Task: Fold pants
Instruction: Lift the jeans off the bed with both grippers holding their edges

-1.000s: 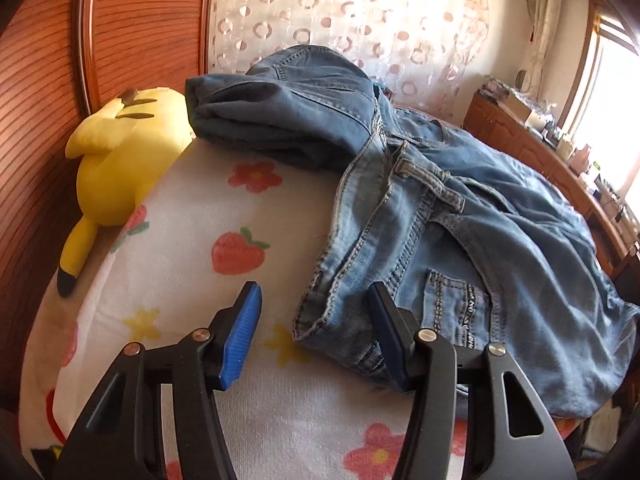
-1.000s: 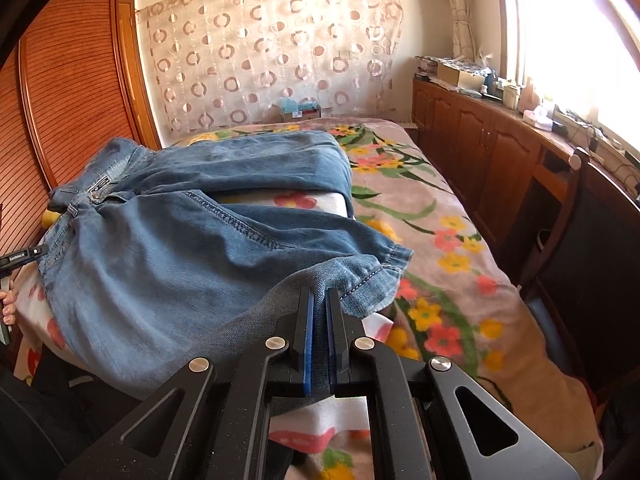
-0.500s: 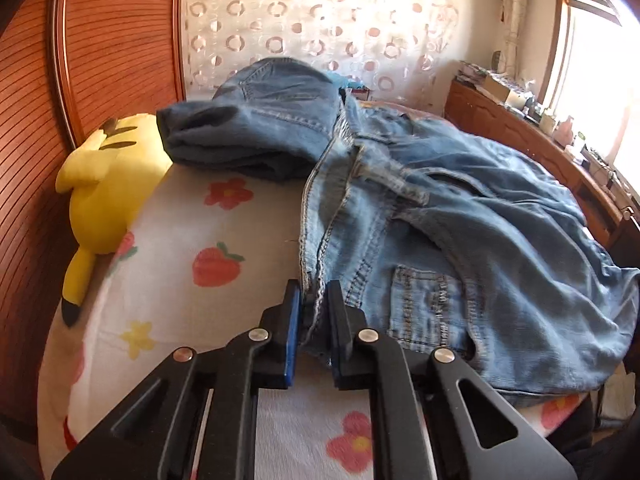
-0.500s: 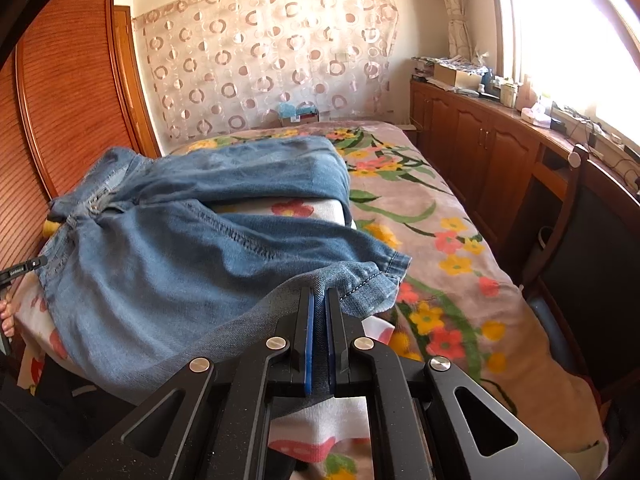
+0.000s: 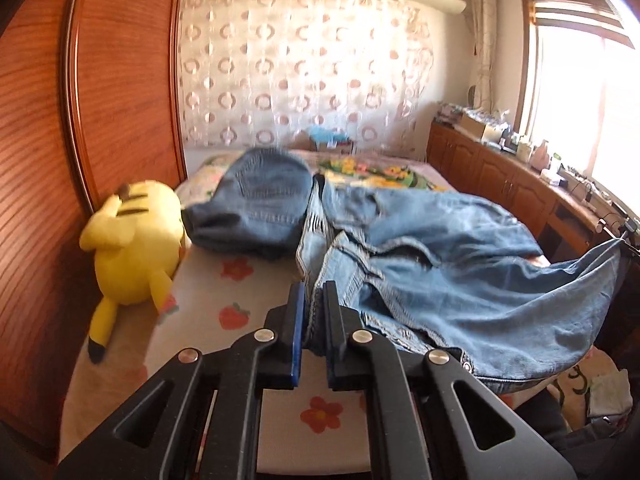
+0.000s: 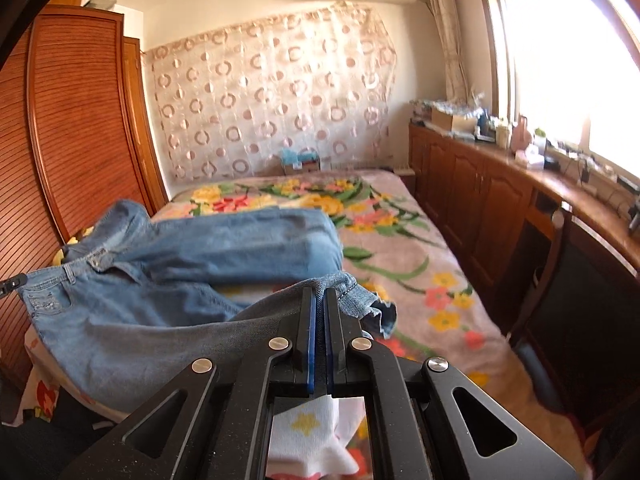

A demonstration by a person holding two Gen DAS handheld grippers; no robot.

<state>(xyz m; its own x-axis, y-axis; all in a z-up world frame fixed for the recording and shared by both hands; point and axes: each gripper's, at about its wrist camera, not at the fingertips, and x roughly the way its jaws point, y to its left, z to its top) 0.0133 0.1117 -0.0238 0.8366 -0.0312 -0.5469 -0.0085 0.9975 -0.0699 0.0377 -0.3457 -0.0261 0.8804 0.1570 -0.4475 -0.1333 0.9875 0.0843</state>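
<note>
the left hand-held gripper (image 5: pixel 313 300) is clamped on the waistband edge of the jeans (image 5: pixel 460 264), its jaws having just closed on the denim. the right hand-held gripper (image 6: pixel 319 304) is closed on a leg hem at the other end. the jeans hang slack between the two, part lifted off the bed (image 6: pixel 420 248), with the far leg lying doubled back on itself.

the risk i see is grip: each side pinches only a thin edge of heavy denim, so a quick swing could pull the cloth out of one pair of jaws. the doubled far leg may also drag along bunched and leave a crooked fold. on the left, the waistband is near the yellow plush (image 5: pixel 132 240), which the cloth could catch or knock.

the bed is soft, covered by a white sheet with strawberries near and a floral blanket (image 6: pixel 380 216) far. a wooden wardrobe (image 5: pixel 100 100) stands at left, a dotted curtain (image 6: pixel 272 100) at the far wall, and a cluttered wooden counter (image 6: pixel 540 184) under the bright window at right.
</note>
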